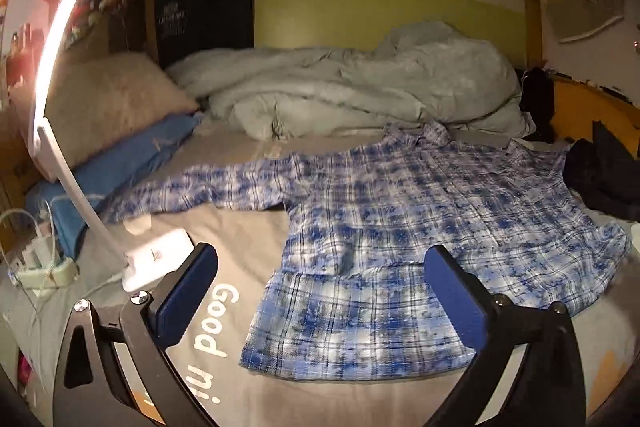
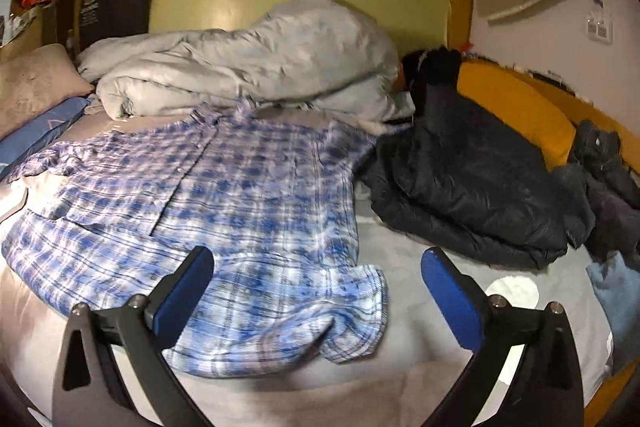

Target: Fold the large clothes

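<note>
A blue and white plaid shirt (image 1: 400, 227) lies spread on the grey bedsheet (image 1: 248, 239), collar toward the duvet, one sleeve stretched out to the left. Its near hem is folded up. My left gripper (image 1: 320, 263) hangs above the near hem with its jaws wide open and nothing between them. In the right wrist view the same shirt (image 2: 224, 207) fills the left and middle, its near right corner rumpled. My right gripper (image 2: 318, 265) stands open over that corner, holding nothing.
A crumpled pale duvet (image 1: 360, 91) lies behind the shirt. A white desk lamp (image 1: 60, 99) and its base (image 1: 156, 259) stand at the left by a blue pillow (image 1: 112, 175). A dark jacket (image 2: 472, 179) lies right of the shirt, against an orange bed rail (image 2: 516, 107).
</note>
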Action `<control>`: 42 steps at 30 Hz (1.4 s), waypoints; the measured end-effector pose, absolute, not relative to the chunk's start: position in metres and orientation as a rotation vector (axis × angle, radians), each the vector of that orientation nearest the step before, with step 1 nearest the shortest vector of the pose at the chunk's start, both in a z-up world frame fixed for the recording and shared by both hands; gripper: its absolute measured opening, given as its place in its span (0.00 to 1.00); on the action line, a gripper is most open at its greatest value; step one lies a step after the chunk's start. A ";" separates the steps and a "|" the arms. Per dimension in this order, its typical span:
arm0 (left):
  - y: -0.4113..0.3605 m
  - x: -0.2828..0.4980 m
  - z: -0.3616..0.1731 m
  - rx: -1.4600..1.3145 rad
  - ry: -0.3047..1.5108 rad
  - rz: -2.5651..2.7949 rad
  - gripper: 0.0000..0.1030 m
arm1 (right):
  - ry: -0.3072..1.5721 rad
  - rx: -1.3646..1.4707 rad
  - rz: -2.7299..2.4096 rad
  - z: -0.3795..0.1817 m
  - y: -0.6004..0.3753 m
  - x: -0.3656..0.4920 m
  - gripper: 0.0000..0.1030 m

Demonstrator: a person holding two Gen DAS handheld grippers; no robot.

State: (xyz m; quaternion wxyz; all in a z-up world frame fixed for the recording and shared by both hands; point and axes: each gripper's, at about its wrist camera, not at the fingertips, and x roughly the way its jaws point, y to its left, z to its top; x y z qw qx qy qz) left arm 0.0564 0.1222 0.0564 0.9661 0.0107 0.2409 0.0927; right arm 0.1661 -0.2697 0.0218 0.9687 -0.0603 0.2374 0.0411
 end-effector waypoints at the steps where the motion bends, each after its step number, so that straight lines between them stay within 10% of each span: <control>1: 0.119 0.055 0.057 0.024 0.476 0.196 1.00 | 0.471 -0.118 0.087 0.022 -0.267 0.163 1.00; 24: 0.083 0.026 0.049 0.018 0.321 0.277 1.00 | 0.451 -0.222 0.278 -0.002 -0.202 0.130 1.00; 42: 0.045 0.097 -0.053 0.184 0.805 0.093 1.00 | 0.581 -0.735 0.255 -0.086 -0.138 0.138 1.00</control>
